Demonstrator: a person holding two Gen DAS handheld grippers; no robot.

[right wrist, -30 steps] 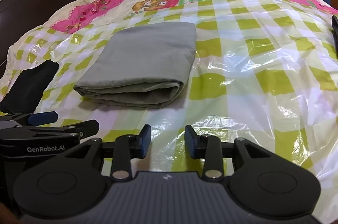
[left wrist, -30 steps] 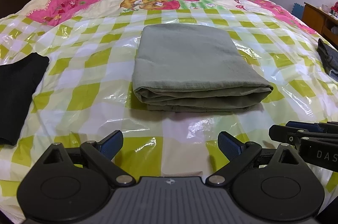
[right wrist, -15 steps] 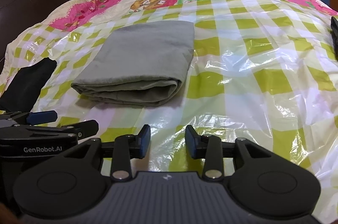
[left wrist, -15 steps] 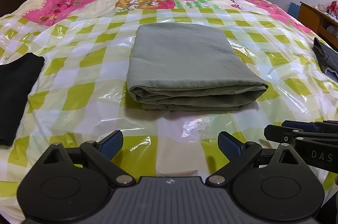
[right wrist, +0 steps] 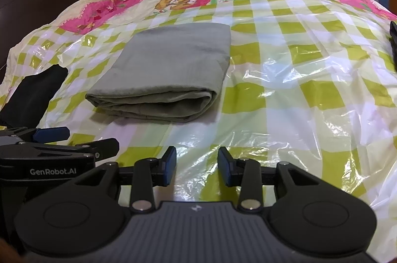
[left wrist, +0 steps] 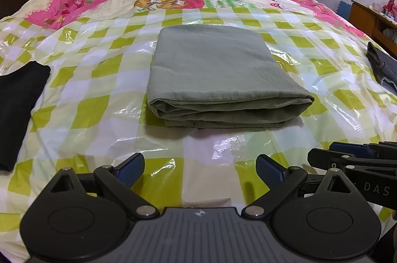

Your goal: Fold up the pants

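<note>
Lying folded into a thick rectangle, the grey-green cotton pants [left wrist: 218, 74] rest mid-bed on the glossy green-checked plastic sheet [left wrist: 322, 99]. Left claw [left wrist: 199, 170] and right claw [right wrist: 197, 166] hover apart from them, open, empty. Folding looks finished; next probably setting them aside.

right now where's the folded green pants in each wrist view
Left wrist: the folded green pants lie at the centre of the picture, straight ahead of the open left gripper.
Right wrist: the pants lie left of centre, ahead and to the left of the right gripper.
Shared landmark: the black garment at the left edge of both.
</note>
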